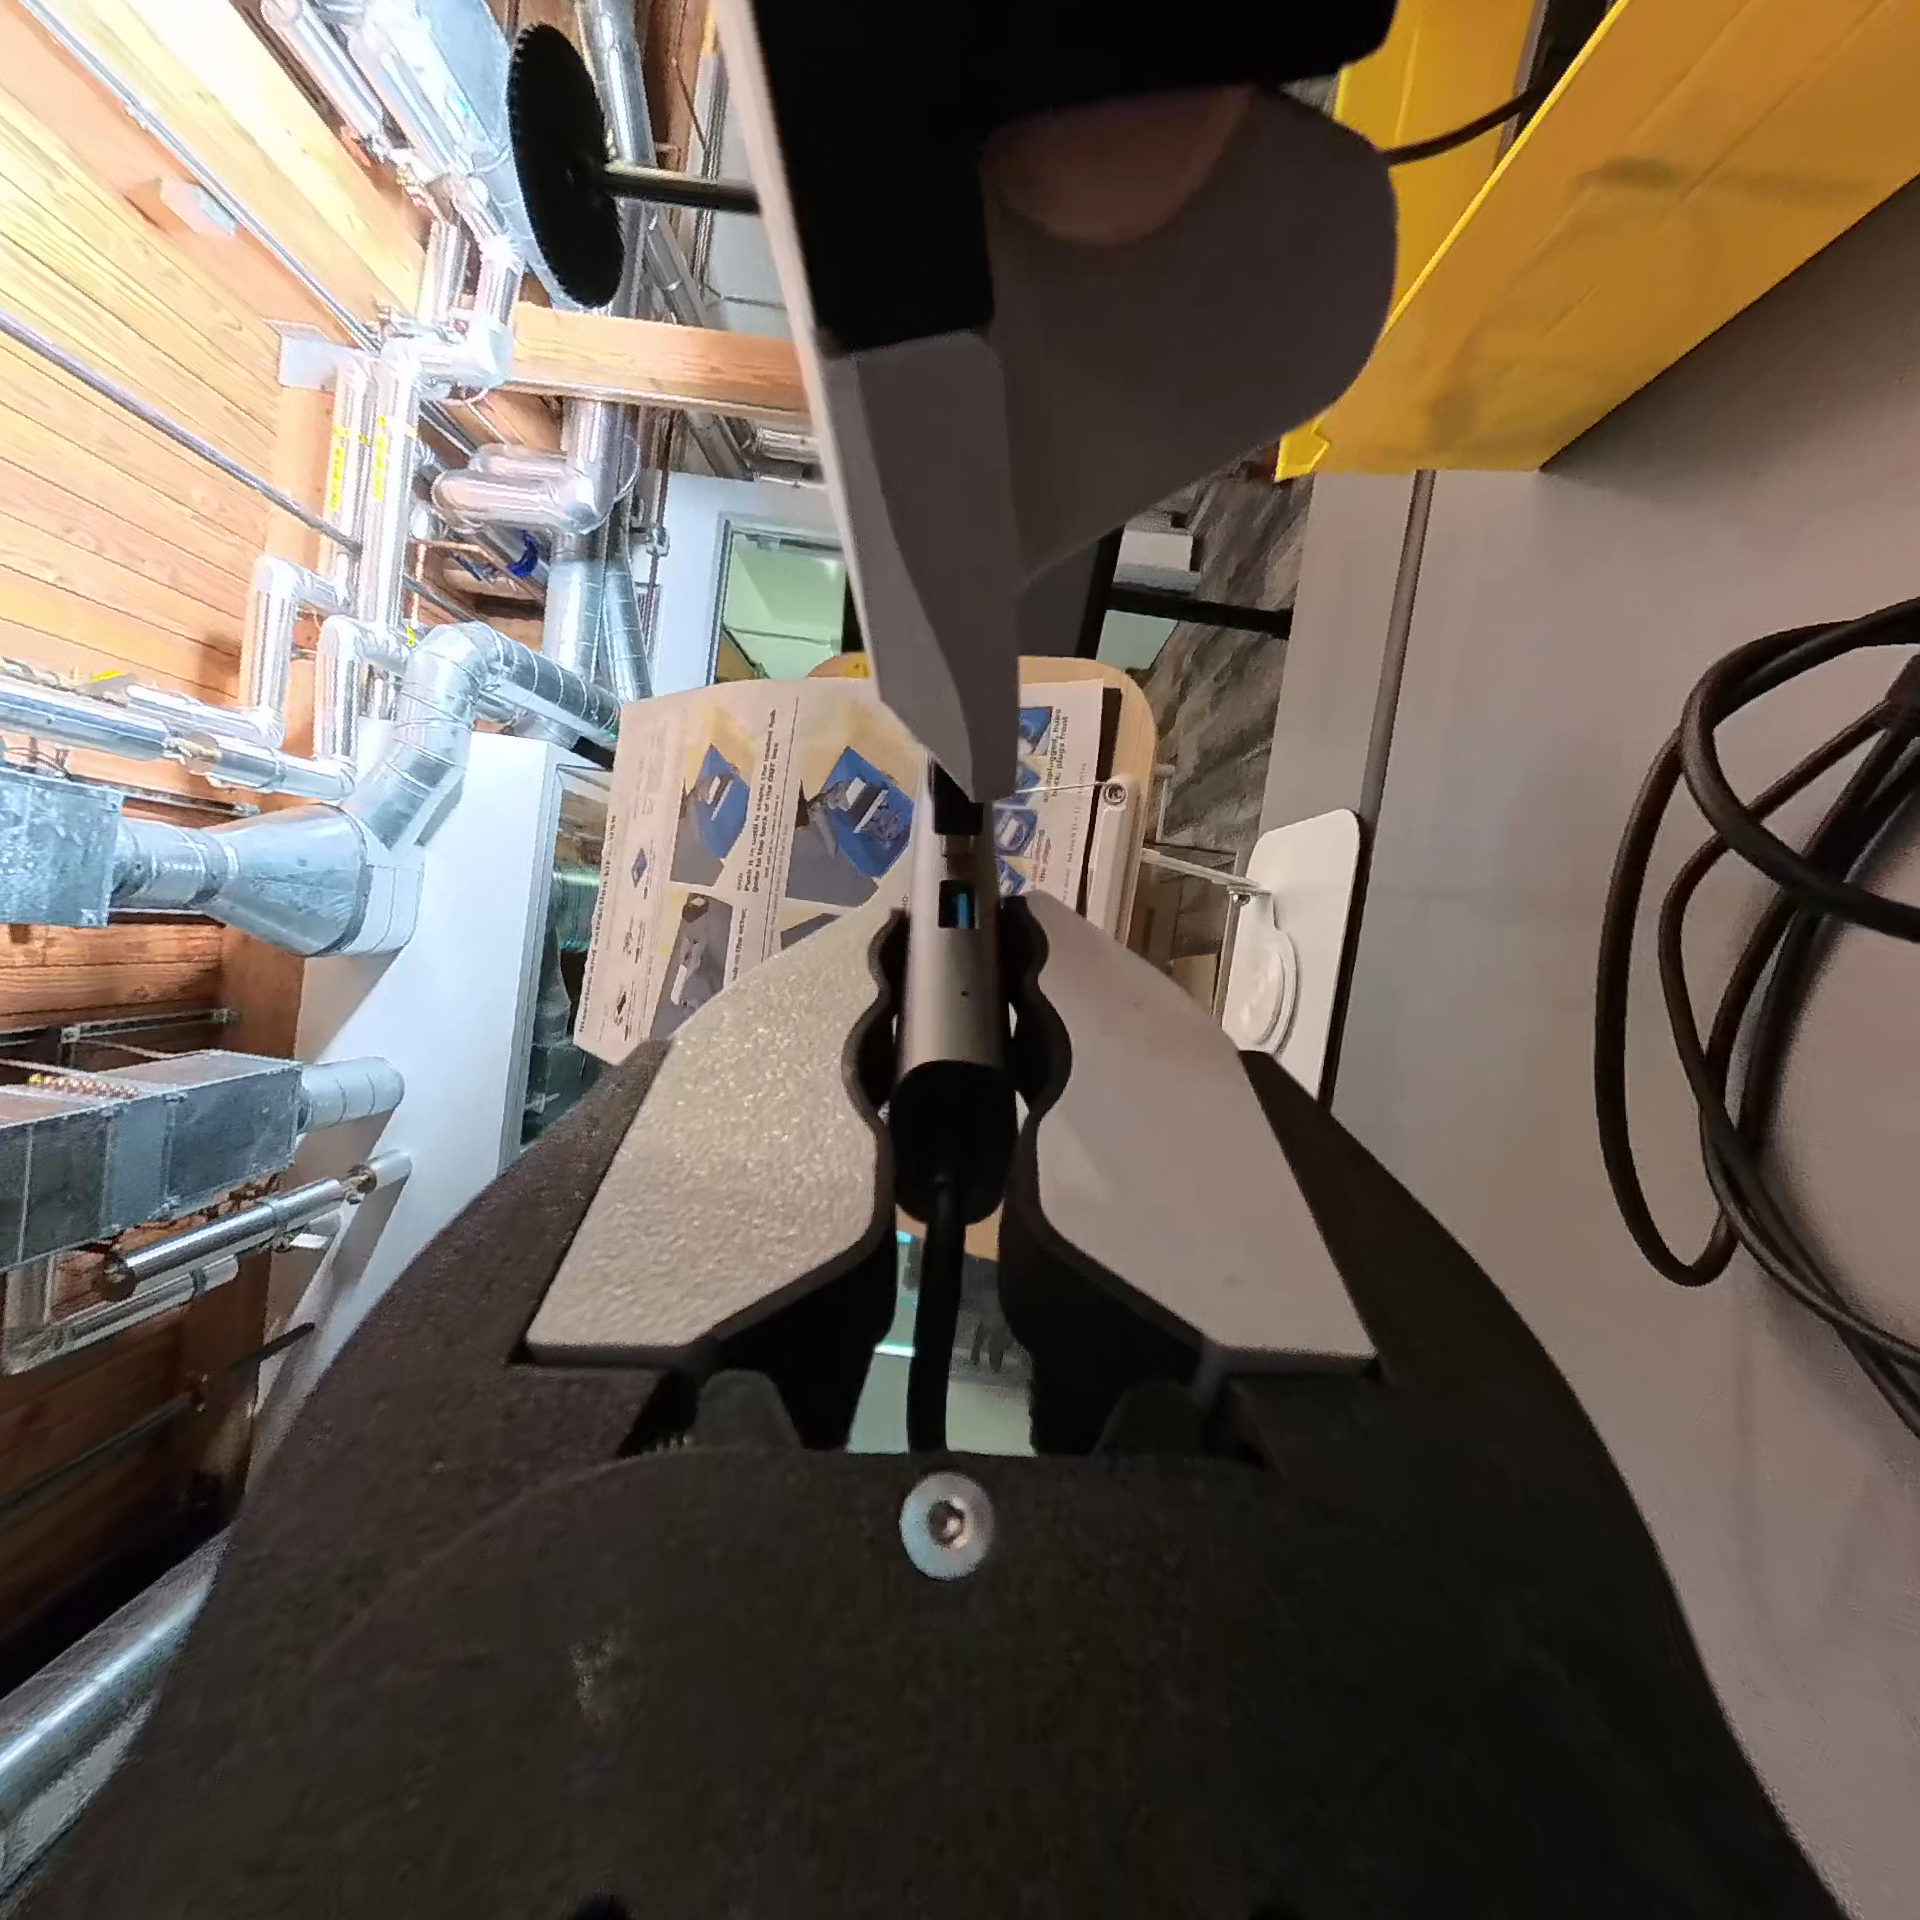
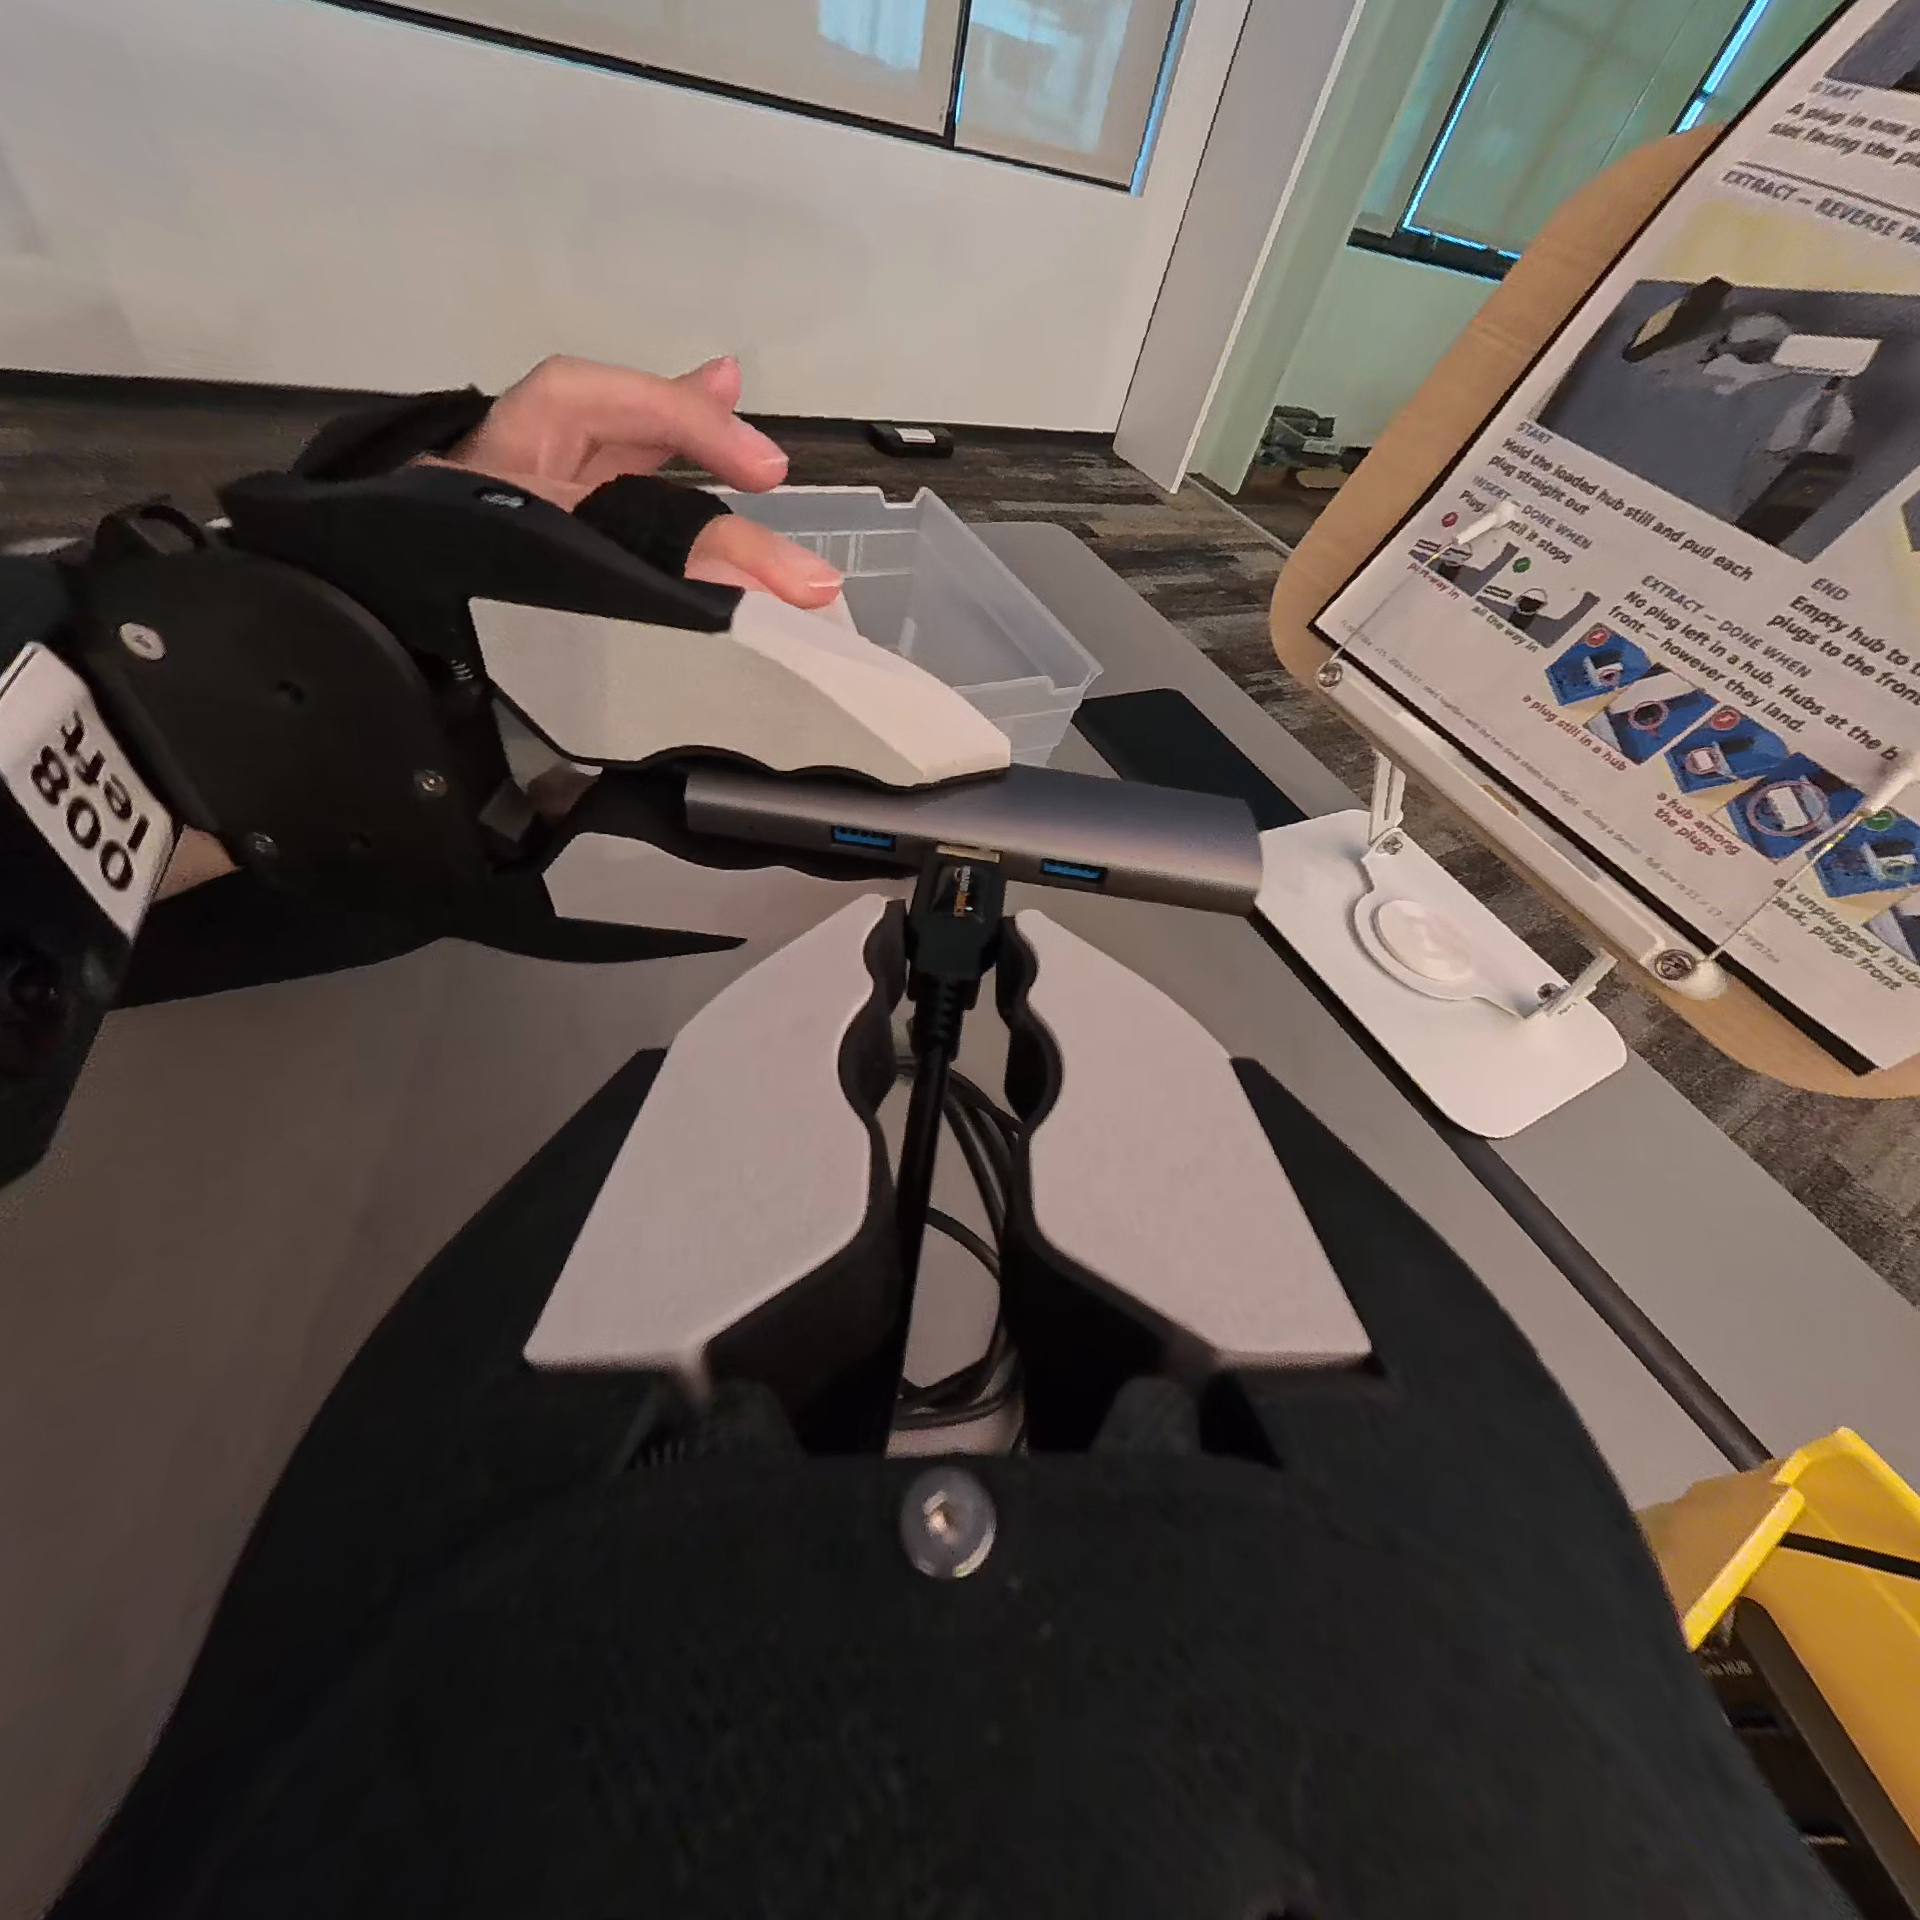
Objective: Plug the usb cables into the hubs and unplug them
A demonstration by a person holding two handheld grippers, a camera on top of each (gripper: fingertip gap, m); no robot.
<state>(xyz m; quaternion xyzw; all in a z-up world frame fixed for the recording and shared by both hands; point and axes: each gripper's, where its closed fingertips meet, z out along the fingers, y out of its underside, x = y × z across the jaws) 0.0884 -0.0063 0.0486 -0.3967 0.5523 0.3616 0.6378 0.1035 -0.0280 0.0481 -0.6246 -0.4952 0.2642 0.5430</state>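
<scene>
A grey USB hub [image 2: 1081, 816] with blue ports is held level above the table. My left gripper [image 1: 951, 925] is shut on the hub [image 1: 951, 997], gripping it near its cable end. In the right wrist view the left gripper [image 2: 935, 790] comes in from the left. My right gripper [image 2: 951, 914] is shut on a black USB plug [image 2: 954, 894]. The plug's metal tip sits at the hub's middle port, with a little metal still showing. Its black cable [image 2: 923, 1112] runs back between my fingers. In the left wrist view the right gripper [image 1: 961, 774] reaches in from the top.
A clear plastic bin [image 2: 935, 623] stands behind the hub on the grey table [image 2: 312, 1091]. An instruction board [image 2: 1662, 468] on a white stand base [image 2: 1434, 977] is at the right. A yellow bin [image 2: 1756, 1538] is at the near right. Coiled black cables [image 1: 1766, 987] lie on the table. Both grippers' tips are close together, under 4 cm apart.
</scene>
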